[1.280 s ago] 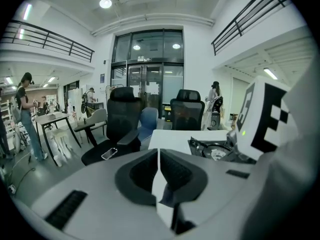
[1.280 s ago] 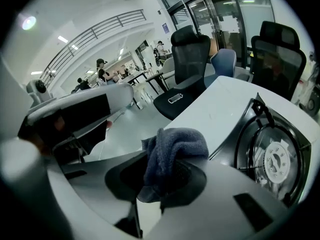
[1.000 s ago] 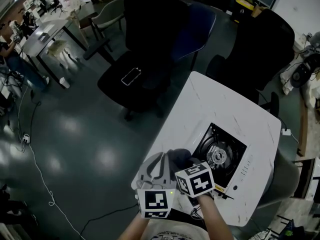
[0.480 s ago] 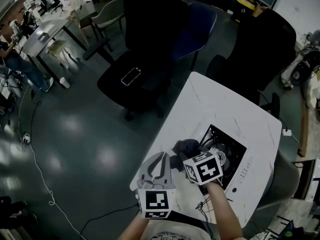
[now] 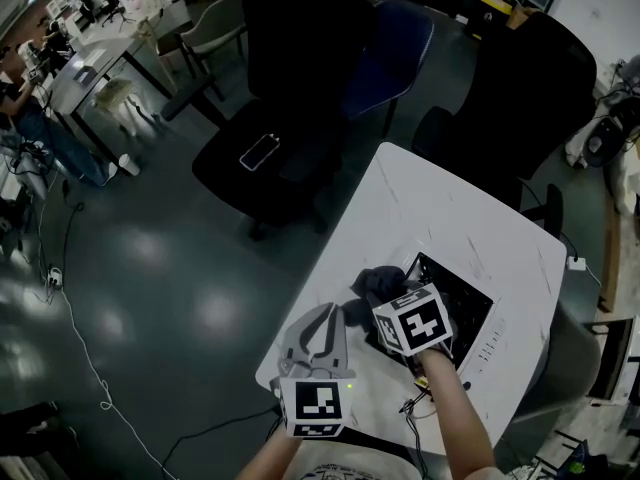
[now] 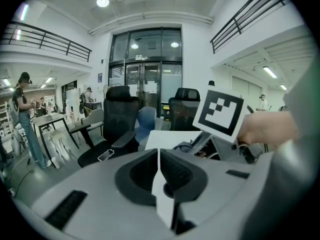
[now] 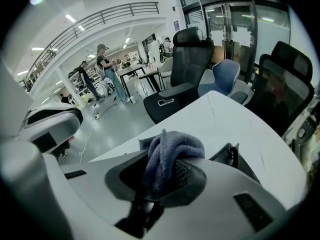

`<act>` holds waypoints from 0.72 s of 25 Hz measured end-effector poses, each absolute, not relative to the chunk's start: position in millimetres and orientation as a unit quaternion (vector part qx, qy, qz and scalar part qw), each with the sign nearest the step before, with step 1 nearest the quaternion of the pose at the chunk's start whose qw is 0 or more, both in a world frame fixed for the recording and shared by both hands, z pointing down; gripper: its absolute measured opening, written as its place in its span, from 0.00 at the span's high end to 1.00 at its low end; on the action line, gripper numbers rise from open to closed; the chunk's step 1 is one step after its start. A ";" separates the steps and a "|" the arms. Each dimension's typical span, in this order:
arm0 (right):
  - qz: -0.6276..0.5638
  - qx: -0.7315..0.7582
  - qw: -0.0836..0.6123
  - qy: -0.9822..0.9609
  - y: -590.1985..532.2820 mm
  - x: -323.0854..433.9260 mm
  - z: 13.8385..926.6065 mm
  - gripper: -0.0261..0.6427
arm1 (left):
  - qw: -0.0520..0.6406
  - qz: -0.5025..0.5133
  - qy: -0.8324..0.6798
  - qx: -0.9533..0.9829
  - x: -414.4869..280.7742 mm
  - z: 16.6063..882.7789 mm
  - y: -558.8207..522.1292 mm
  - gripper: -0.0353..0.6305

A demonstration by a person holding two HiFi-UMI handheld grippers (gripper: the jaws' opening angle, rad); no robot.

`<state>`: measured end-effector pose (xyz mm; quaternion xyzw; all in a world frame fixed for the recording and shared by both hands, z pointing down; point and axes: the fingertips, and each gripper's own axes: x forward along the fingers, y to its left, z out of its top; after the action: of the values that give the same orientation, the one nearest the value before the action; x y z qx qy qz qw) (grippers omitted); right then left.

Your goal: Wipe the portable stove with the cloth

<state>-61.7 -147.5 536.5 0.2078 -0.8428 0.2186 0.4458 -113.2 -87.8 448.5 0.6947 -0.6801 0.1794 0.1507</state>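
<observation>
The portable stove (image 5: 462,306), black-topped with a white front panel, sits on the right half of the white table (image 5: 420,213). My right gripper (image 5: 392,303) is shut on a dark grey-blue cloth (image 5: 374,281), and the cloth bunches at the stove's left corner. In the right gripper view the cloth (image 7: 170,149) hangs out between the jaws of the right gripper (image 7: 159,170), with a stove corner (image 7: 231,156) just beyond. My left gripper (image 5: 325,318) hovers at the table's near left edge, shut on nothing. Its jaws (image 6: 159,160) meet in the left gripper view.
Black office chairs (image 5: 300,88) stand past the table's far side, one with a phone (image 5: 258,152) on its seat. A blue chair (image 5: 400,53) is behind them. Cables (image 5: 420,403) trail off the table's near edge. Desks and people (image 5: 30,108) are at the far left.
My right gripper has carried the cloth away from me and to the right, up to the stove's left corner. The left gripper has stayed where it was.
</observation>
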 end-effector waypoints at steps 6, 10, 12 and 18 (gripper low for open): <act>0.207 0.205 0.454 -0.842 -167.3 -59.6 535.4 0.85 | 0.156 0.186 -0.678 0.693 -108.2 450.9 -98.5 0.91; 0.199 0.204 0.456 -0.843 -179.3 -57.5 533.7 0.85 | 0.159 0.189 -0.678 0.692 -104.6 450.7 -106.6 0.91; 0.198 0.204 0.458 -0.842 -185.9 -55.2 534.3 0.85 | 0.158 0.190 -0.676 0.694 -101.7 450.2 -112.2 0.91; 0.176 0.197 0.484 -0.834 -205.6 -51.7 539.2 0.85 | 0.151 0.190 -0.672 0.699 -92.6 446.3 -131.5 0.91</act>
<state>-51.7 -205.6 539.2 0.1971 -0.8340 0.1760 0.4844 -92.6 -131.5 446.3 0.6990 -0.6724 0.1904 0.1514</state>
